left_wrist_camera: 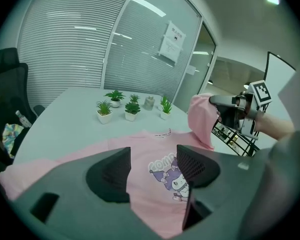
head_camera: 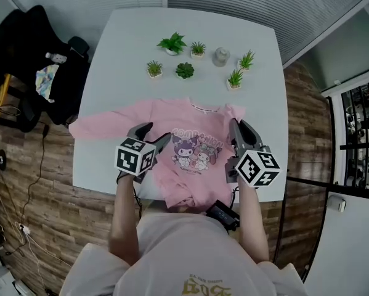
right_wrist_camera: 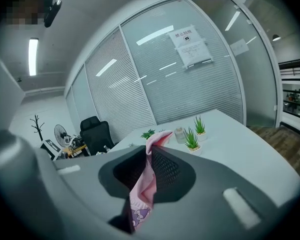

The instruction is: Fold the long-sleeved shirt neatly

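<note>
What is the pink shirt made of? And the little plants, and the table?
The pink shirt looks like soft matte knit cloth, probably cotton: it wrinkles and droops where the right hand-held gripper pinches it. The little plants may be plastic: their green leaves are stiff and very even. The table looks like smooth pale laminate with a faint sheen.

Ahead of the left gripper (head_camera: 152,133) and right gripper (head_camera: 238,127), six small potted plants (head_camera: 185,70) and a glass jar (head_camera: 220,56) stand in a loose cluster across a straight reach. Beyond them the bench (head_camera: 135,29) lies bare. A black office chair (head_camera: 30,48) stands off the left gripper's outer side.
</note>
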Action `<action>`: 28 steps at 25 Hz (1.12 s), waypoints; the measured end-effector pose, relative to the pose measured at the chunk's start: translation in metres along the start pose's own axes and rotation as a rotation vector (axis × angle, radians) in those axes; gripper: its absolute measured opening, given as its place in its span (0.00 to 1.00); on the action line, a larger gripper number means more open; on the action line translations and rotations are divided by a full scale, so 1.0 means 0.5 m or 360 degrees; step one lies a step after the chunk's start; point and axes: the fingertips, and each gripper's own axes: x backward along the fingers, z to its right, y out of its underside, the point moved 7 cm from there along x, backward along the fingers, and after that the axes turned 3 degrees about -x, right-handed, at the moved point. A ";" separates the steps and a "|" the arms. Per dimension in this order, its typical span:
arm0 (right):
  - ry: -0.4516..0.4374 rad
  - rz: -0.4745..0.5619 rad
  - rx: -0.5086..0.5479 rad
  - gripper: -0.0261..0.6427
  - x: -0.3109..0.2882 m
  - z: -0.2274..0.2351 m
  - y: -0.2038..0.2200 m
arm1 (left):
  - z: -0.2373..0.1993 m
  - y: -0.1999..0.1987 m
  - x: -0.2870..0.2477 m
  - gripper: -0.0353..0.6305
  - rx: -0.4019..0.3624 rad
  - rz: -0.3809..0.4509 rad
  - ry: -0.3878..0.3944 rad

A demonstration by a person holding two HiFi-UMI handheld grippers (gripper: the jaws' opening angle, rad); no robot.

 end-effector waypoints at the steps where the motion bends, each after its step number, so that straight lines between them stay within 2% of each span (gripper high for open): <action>1: -0.0007 -0.0003 0.0006 0.11 -0.007 -0.009 0.001 | -0.005 0.002 0.000 0.50 0.0003 -0.0001 0.0005; 7: -0.0056 -0.0017 -0.0090 0.11 -0.053 -0.044 0.026 | -0.036 0.018 -0.005 0.50 0.0027 -0.0010 0.0019; 10: -0.0062 -0.0041 -0.0083 0.11 -0.078 -0.063 0.044 | -0.051 0.028 -0.001 0.50 0.0048 -0.0009 0.0023; 19: -0.0039 -0.0201 0.0118 0.12 -0.186 -0.118 0.127 | -0.105 0.061 0.008 0.48 0.0124 -0.0018 0.0026; 28: -0.0013 -0.0355 0.0225 0.12 -0.255 -0.131 0.207 | -0.137 0.085 0.014 0.48 0.0155 -0.0040 0.0019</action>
